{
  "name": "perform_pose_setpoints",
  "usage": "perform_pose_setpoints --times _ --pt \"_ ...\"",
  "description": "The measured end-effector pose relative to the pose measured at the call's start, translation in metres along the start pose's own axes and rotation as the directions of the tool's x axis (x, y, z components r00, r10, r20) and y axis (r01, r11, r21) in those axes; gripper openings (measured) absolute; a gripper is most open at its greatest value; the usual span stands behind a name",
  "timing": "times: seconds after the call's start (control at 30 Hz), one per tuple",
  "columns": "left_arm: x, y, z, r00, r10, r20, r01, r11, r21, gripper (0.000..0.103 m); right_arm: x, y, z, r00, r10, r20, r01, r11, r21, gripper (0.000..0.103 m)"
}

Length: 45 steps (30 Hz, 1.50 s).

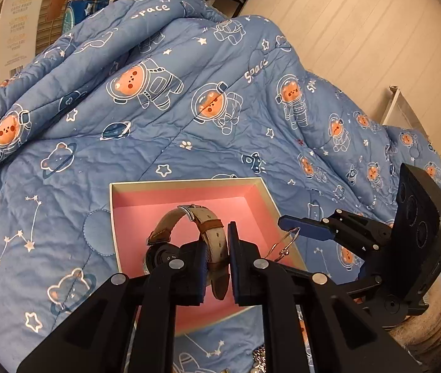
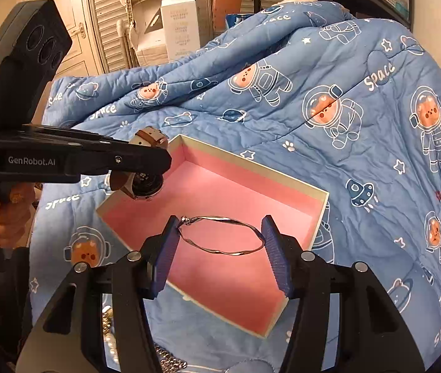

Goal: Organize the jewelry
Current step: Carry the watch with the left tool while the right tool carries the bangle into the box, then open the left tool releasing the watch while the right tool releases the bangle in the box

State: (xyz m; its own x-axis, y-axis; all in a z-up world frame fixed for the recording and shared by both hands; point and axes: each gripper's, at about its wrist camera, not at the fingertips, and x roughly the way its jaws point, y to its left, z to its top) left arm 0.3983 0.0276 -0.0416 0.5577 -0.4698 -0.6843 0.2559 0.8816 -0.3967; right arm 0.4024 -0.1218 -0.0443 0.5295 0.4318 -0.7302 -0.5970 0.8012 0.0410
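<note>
A pink-lined open box (image 1: 127,199) (image 2: 282,183) lies on a blue space-print quilt (image 1: 164,130) (image 2: 329,143). My left gripper (image 1: 218,267) is shut on the tan strap of a wristwatch (image 1: 211,233) and holds it above the box; in the right wrist view the watch (image 2: 144,183) hangs under that gripper's fingers (image 2: 139,158). My right gripper (image 2: 220,242) is shut on a thin silver bangle (image 2: 223,236), which spans the gap between its blue pads over the box. From the left wrist view the right gripper's finger (image 1: 304,228) and the bangle (image 1: 282,242) show at the box's right edge.
A hand with glittery gold nails (image 2: 2,214) grips the left tool. Chains and beads (image 2: 164,360) (image 1: 260,360) lie on the quilt close below the grippers. White cartons (image 2: 180,15) and shelving stand behind the quilt; a wood floor (image 1: 360,31) lies to the right.
</note>
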Motion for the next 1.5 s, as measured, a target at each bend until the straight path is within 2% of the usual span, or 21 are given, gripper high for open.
perform_pose_setpoints --times 0.13,0.27,0.43,0.6,0.93,1.0,1.07,1.27,1.4,1.5 --pt "0.025 0.008 0.005 1.000 0.000 -0.030 -0.001 0.999 -0.034 0.011 0.024 -0.003 0.003 0.999 -0.004 -0.047 0.002 0.999 -0.036 0.055" --pt "0.043 0.015 0.006 0.998 0.036 -0.044 -0.038 0.998 -0.047 0.011 0.043 -0.006 0.006 0.997 -0.011 -0.081 0.005 0.998 -0.067 0.055" --pt "0.052 0.026 0.011 0.999 -0.005 -0.043 0.001 0.996 -0.094 0.011 0.062 -0.008 0.012 0.995 -0.008 -0.103 -0.003 0.995 -0.103 0.055" --pt "0.060 0.033 0.014 0.998 -0.051 -0.034 0.046 0.989 -0.141 0.011 0.073 -0.015 0.016 0.994 -0.010 -0.108 0.000 0.996 -0.092 0.055" --pt "0.068 0.036 0.009 0.997 -0.058 -0.047 0.050 0.985 -0.165 0.011 0.086 -0.019 0.010 0.988 -0.013 -0.156 -0.002 0.996 -0.094 0.055" --pt "0.066 0.036 0.007 0.998 -0.049 -0.048 0.041 0.986 -0.163 0.011 0.087 -0.019 0.011 0.986 -0.019 -0.163 0.003 0.995 -0.098 0.058" --pt "0.065 0.037 0.005 0.997 -0.051 -0.054 0.042 0.985 -0.170 0.012 0.086 -0.017 0.011 0.987 -0.030 -0.159 0.012 0.994 -0.109 0.072" --pt "0.060 0.036 0.001 0.997 -0.055 -0.055 0.045 0.985 -0.168 0.023 0.082 -0.017 0.012 0.988 -0.041 -0.150 0.023 0.993 -0.117 0.075" --pt "0.055 0.032 -0.001 0.996 -0.075 -0.050 0.065 0.983 -0.172 0.040 0.076 -0.018 0.012 0.989 -0.046 -0.139 0.029 0.992 -0.119 0.076" --pt "0.052 0.029 -0.004 0.995 -0.088 -0.050 0.079 0.982 -0.173 0.050 0.066 -0.016 0.010 0.992 -0.047 -0.116 0.031 0.991 -0.130 0.082"
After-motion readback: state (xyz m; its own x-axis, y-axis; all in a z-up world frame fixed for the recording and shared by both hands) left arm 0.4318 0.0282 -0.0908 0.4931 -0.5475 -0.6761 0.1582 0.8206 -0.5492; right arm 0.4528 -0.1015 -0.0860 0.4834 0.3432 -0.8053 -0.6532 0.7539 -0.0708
